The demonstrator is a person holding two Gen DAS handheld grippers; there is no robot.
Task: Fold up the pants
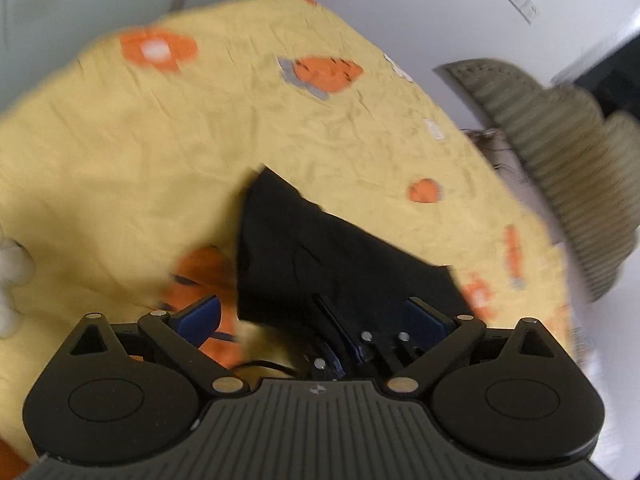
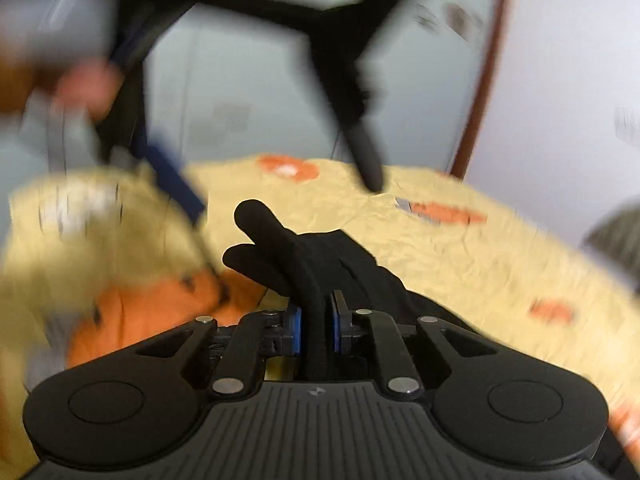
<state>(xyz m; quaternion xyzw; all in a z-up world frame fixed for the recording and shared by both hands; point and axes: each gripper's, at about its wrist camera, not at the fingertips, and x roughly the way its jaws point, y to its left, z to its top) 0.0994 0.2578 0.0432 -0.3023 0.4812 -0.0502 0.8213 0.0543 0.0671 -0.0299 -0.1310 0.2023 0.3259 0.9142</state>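
while right gripper [image 2: 316, 330] clenches black pants [image 2: 320, 264], left gripper [image 1: 316, 316] spread wide, yellow sheet [image 1: 120, 160]

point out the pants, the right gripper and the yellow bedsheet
pants [image 1: 340, 256], left wrist view, middle of the black fabric
right gripper [image 2: 316, 330], right wrist view, between its fingers, shut on the pants
yellow bedsheet [image 1: 120, 152], left wrist view, bare yellow part

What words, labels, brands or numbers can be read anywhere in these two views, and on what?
None can be read.
A small emblem on the left gripper housing: a mark, not letters.
The same emblem on the right gripper housing: no letters.
The yellow sheet shows only orange shapes; the pants show no label.
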